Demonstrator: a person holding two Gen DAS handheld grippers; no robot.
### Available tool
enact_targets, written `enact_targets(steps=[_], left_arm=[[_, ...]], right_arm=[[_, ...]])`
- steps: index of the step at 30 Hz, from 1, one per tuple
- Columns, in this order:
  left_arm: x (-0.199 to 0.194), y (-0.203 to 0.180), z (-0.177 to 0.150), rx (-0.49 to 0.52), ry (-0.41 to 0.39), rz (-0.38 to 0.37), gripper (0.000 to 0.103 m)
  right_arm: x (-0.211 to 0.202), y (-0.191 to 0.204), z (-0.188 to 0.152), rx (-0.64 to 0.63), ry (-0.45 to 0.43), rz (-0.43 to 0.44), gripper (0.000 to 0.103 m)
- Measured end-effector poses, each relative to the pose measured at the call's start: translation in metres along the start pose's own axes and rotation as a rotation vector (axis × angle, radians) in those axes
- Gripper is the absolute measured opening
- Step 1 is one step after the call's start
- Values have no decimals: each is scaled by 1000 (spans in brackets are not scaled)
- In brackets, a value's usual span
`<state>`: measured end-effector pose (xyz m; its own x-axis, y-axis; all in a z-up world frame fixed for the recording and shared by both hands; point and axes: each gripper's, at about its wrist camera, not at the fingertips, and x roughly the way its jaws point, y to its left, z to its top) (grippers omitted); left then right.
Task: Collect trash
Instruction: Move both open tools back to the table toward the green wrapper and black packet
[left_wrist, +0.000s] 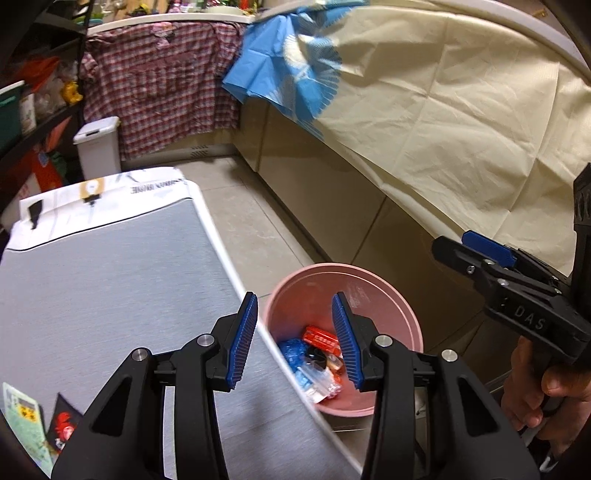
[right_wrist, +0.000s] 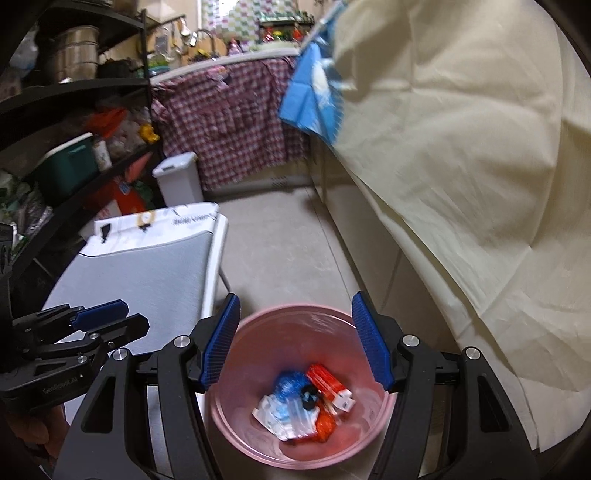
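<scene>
A pink bin (left_wrist: 373, 286) stands on the floor beside the table, below both grippers. Inside it lie a blue wrapper (right_wrist: 290, 384), a red packet (right_wrist: 325, 376) and clear white wrappers (right_wrist: 280, 413). My left gripper (left_wrist: 295, 297) is open over the table's edge and the bin, with nothing between its fingers. My right gripper (right_wrist: 295, 296) hangs open above the pink bin (right_wrist: 373, 421), also holding nothing. On the table's near left corner lie a green packet (left_wrist: 22, 417) and a black-and-red packet (left_wrist: 64, 424).
The grey-topped table (left_wrist: 110, 277) fills the left. A cream sheet (left_wrist: 461, 110) drapes the cabinets on the right, with a blue cloth (left_wrist: 266, 70) beside it. A white lidded bin (left_wrist: 98, 147) stands at the back. Black shelves (right_wrist: 74, 88) line the left.
</scene>
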<state>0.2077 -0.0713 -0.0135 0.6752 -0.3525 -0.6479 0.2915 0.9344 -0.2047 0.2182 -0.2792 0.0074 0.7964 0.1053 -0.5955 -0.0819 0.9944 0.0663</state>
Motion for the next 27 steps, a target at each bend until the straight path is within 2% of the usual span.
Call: enact_targets(steps=[6,12,18,22,27], left_arm=[[-29,33,-6,-31,-38,58,42],[-61,76,-22,-72,-61,142,42],[-86,125,-39,-144,-66,226,42],[-105,157,-49,-200,-78,285,42],[-124,192,-63,-271,-88,351,41]], right_arm=[[-16,35,2,-20,-58,69,62],[-24,80,-5,-48,-74,164,53],[-24,133,-23,-94,-53,284,39],[-21,167,-39,-115,-20,366,36],[-10,210,-62,-163,25,425,36]])
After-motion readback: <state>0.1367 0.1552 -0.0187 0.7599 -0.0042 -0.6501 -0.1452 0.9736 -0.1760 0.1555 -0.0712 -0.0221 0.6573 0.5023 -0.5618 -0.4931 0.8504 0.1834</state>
